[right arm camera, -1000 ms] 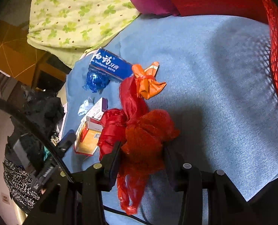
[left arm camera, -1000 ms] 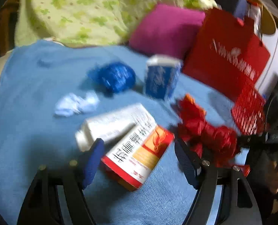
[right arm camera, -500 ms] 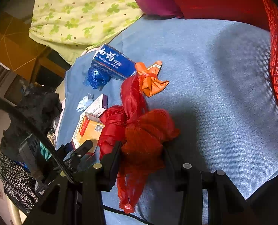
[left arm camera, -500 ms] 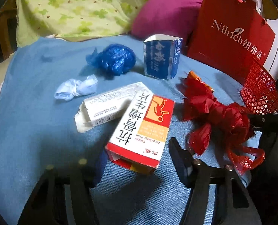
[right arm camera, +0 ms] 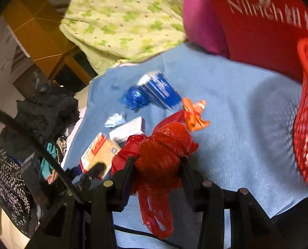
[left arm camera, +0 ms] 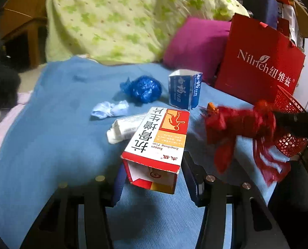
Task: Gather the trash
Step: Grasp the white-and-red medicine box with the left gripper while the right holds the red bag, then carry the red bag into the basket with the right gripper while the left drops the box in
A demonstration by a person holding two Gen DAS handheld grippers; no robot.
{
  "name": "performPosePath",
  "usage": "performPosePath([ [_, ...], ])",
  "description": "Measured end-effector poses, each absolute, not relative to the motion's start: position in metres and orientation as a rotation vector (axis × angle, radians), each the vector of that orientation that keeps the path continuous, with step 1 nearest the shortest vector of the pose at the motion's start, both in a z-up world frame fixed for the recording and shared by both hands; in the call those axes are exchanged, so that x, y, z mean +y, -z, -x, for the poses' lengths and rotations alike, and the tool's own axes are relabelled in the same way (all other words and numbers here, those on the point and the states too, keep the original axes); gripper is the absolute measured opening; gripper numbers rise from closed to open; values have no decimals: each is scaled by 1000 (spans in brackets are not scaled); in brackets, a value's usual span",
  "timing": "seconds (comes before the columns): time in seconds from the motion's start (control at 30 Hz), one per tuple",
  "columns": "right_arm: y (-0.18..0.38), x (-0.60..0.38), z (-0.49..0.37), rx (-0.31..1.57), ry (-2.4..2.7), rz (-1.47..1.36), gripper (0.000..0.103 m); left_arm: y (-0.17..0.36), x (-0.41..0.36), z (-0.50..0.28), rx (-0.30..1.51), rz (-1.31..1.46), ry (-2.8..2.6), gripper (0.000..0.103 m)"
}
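Observation:
My left gripper [left arm camera: 154,178] is shut on the near, open end of a red-and-white medicine box [left arm camera: 158,137], which is tilted up off the blue blanket [left arm camera: 50,134]. My right gripper [right arm camera: 158,166] is shut on a crumpled red plastic bag [right arm camera: 162,155]; the bag's loose end hangs below the jaws, clear of the blanket. In the left wrist view that red bag [left arm camera: 237,122] hangs at the right, just in front of the red mesh basket [left arm camera: 288,108]. The basket [right arm camera: 307,124] stands at the right edge of the right wrist view.
On the blanket lie a white box [left arm camera: 124,128], a pale crumpled tissue [left arm camera: 109,110], a blue crumpled bag [left arm camera: 145,88], a blue toothpaste carton [left arm camera: 184,89] and an orange wrapper [right arm camera: 195,114]. A red paper bag [left arm camera: 261,62], a pink pillow [left arm camera: 197,43] and a green quilt [left arm camera: 122,20] stand behind.
My left gripper's jaws have closed on the medicine box and raised its near end off the blanket. My right gripper has risen and rolled, with the red bag in it, nearer the basket.

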State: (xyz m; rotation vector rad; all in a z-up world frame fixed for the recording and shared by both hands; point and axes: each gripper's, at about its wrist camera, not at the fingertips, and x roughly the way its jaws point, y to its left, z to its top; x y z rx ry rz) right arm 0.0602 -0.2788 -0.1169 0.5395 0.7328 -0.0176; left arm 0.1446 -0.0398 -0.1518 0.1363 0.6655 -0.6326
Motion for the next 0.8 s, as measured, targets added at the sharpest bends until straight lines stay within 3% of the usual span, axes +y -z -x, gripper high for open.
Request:
performPosePath([
  [0.23,78,-287,-34,617,-7,-510,46,130,-42,-98,635,-162,580,53],
  [0.53,37,-316,16,475,33,-523,46,48,-76,-59,471,-231,491,53],
  [0.8,10,-348,66,352,90,-540,46,9,-114,-29,368,-302,433,54],
])
